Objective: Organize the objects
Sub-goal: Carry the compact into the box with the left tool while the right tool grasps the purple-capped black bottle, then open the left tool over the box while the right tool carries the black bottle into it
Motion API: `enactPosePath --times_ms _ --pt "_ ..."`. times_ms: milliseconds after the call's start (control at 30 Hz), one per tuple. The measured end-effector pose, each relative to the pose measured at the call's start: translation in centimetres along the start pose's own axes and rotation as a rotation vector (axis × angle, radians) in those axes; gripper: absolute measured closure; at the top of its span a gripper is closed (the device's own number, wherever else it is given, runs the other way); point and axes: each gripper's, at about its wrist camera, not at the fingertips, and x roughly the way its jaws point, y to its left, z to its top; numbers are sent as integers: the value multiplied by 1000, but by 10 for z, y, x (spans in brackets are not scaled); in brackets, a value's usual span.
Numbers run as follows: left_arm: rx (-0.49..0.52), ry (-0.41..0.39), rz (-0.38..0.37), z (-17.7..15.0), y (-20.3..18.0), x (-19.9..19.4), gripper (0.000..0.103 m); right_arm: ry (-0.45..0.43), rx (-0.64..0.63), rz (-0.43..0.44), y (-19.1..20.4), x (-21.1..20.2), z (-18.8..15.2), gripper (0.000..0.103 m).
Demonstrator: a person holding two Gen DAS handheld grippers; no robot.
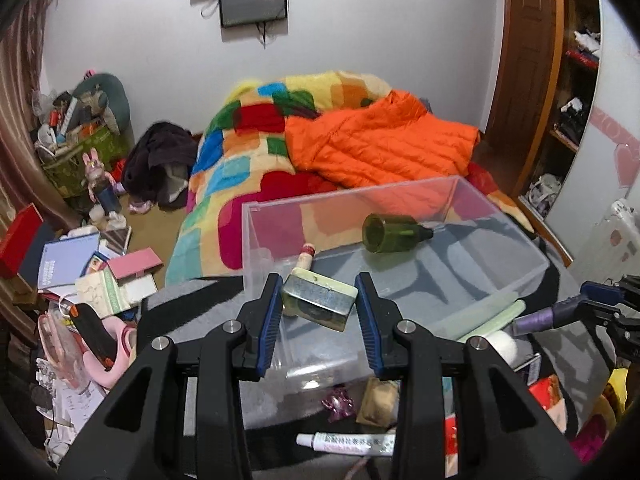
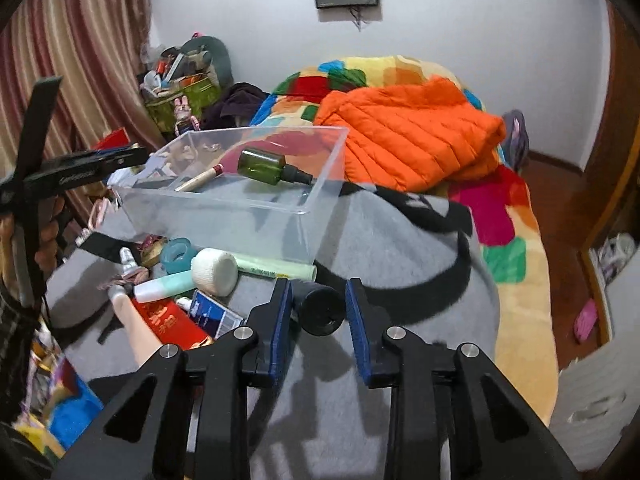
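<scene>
Left claw (image 1: 316, 300) pinched a small rectangular tin (image 1: 319, 300), pale green lid, tilted, held over the near wall of the clear plastic bin (image 1: 500, 236). Right claw (image 2: 318, 312) had a black-capped cylindrical item (image 2: 320, 309) between its blue pads; left pad touched it, a gap showed at the right pad, so a firm pinch could not be confirmed.

On the grey blanket (image 2: 400, 248) near the bin: white squeeze tube (image 1: 346, 443) with small print, unreadable; white bandage roll (image 2: 214, 271); pale green tube (image 2: 276, 269); red box (image 2: 172, 322) with gold characters, illegible; blue-and-white box (image 2: 212, 312).

Inside the bin: green glass bottle (image 1: 394, 234) on its side, black cap, and a thin tube with red cap (image 2: 200, 178).

Beyond: orange quilted jacket (image 1: 380, 144) on multicoloured bedspread (image 1: 240, 136).
</scene>
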Motion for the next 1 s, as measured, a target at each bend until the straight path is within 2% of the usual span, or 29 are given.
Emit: enactPosePath --times_ms 33,67,133,300,333,367,400,500,567,633,833,900,967,1000 --pt "0 27 -3 2 1 8 67 8 -13 0 1 3 1 68" --pt "1 46 -1 2 2 13 67 22 -18 4 0 8 0 56" --pt "15 89 10 4 1 27 67 48 -9 17 -3 16 -1 42" --pt "62 155 17 2 -10 46 67 91 -44 -4 -6 35 -8 41" --pt "67 167 13 1 -12 49 67 119 -57 -14 -6 43 -10 42" --pt "65 174 10 2 -12 51 66 137 -66 -19 -6 48 -13 49" --pt "63 183 7 4 -12 53 67 152 -74 -13 -6 52 -16 51" --pt "56 209 -19 6 -13 58 66 135 -107 -32 0 46 -21 58" --pt "53 215 -30 7 -14 60 66 125 -103 -6 1 39 -25 72" --pt "50 217 -40 7 -14 60 66 115 -94 5 1 31 -28 79" --pt "44 213 -59 8 -12 59 54 73 -50 9 -1 9 -27 80" --pt "44 203 -58 9 -11 55 53 45 -43 8 0 -1 -20 80" --pt "42 187 -54 9 -9 49 49 5 -37 11 2 -11 -9 80" --pt "40 174 -51 9 -8 45 43 -17 -34 16 4 -15 -2 80"
